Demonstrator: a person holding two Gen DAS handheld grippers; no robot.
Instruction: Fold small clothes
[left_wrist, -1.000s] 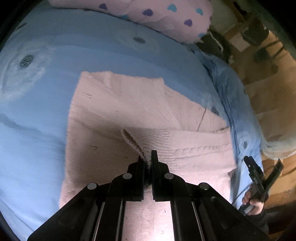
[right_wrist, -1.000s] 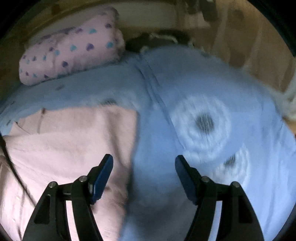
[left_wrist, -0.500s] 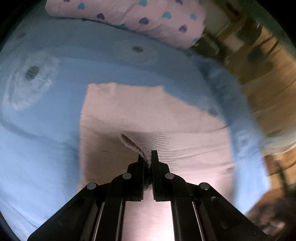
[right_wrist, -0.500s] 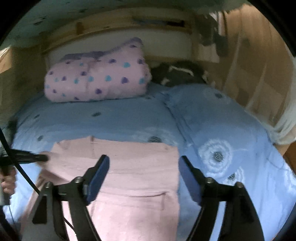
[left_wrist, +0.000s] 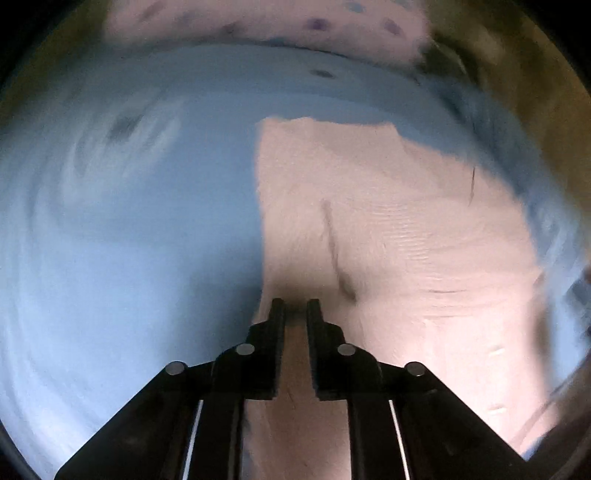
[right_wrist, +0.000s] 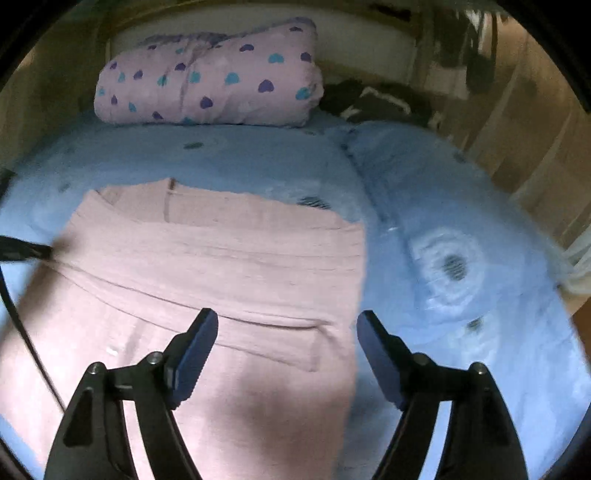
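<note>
A pink knit garment lies spread on the blue bedsheet, with a fold line across its middle and a pocket near me. My right gripper hovers over its right half; the jaws are wide and closing slightly, with nothing pressed between them. In the left wrist view the garment fills the right side, blurred by motion. My left gripper is shut low at the garment's left edge, with pink cloth at its tips. That left gripper also shows at the far left of the right wrist view.
A rolled pink blanket with heart prints lies at the head of the bed, with a dark bundle to its right. A black cable hangs at the left. Wooden floor shows beyond the bed's right edge.
The left gripper moved toward the garment's left edge, and the raised flap it held now lies lower and flatter. The right gripper drew back from the sheet and its jaws widened.
</note>
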